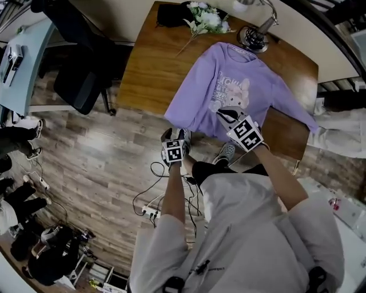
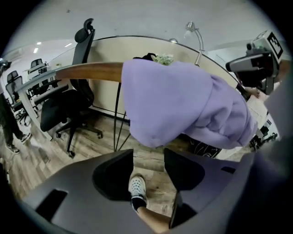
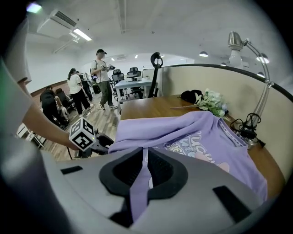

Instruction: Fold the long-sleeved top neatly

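Note:
A purple long-sleeved top (image 1: 240, 86) with a print on the chest lies face up on the wooden table (image 1: 154, 68). Its hem hangs over the near edge, and one sleeve stretches out to the right. Over the top's lower front, my right gripper (image 1: 229, 115) is shut on a strip of the purple cloth, which runs between its jaws in the right gripper view (image 3: 145, 157). My left gripper (image 1: 176, 136) is below the table's near edge, just under the hanging hem (image 2: 183, 100). Its jaws (image 2: 149, 160) stand open with only the floor and a shoe between them.
A desk lamp (image 1: 254, 31), white flowers (image 1: 206, 17) and a black item (image 1: 171, 14) sit at the table's far end. A black office chair (image 1: 80, 74) stands to the left. Cables (image 1: 154, 200) lie on the floor near my feet. People stand further left.

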A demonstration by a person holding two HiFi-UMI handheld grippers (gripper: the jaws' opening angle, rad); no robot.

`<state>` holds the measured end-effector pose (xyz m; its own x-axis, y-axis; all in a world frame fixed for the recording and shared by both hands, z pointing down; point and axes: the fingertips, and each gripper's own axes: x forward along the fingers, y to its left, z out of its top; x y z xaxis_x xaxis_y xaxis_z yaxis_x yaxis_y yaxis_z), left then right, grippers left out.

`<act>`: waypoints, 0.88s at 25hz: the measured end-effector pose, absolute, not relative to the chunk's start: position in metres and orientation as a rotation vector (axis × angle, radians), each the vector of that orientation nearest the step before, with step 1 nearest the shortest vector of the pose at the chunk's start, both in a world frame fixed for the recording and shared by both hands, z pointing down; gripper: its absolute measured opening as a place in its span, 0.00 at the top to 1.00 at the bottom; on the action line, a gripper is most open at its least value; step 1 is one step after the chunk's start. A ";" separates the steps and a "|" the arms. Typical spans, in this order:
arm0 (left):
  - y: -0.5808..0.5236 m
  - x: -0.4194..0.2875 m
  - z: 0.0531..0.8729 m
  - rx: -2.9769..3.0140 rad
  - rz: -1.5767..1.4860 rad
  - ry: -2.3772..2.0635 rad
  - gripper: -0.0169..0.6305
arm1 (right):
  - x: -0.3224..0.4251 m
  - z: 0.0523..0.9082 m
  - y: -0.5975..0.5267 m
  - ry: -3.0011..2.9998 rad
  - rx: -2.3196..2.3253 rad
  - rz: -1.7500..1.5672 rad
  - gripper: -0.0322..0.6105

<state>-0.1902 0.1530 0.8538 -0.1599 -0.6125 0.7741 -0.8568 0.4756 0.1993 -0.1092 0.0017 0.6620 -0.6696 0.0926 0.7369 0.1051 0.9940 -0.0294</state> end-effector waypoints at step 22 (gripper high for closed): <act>0.167 -0.339 0.655 1.054 0.776 -2.446 0.91 | -0.090 0.650 -0.013 -2.406 0.056 0.254 0.90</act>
<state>-0.3387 0.1669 0.6553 -0.6544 -0.5470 0.5220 -0.7479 0.5699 -0.3404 -0.0904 -0.0133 0.6499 -0.7500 0.0289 0.6609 -0.1099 0.9797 -0.1675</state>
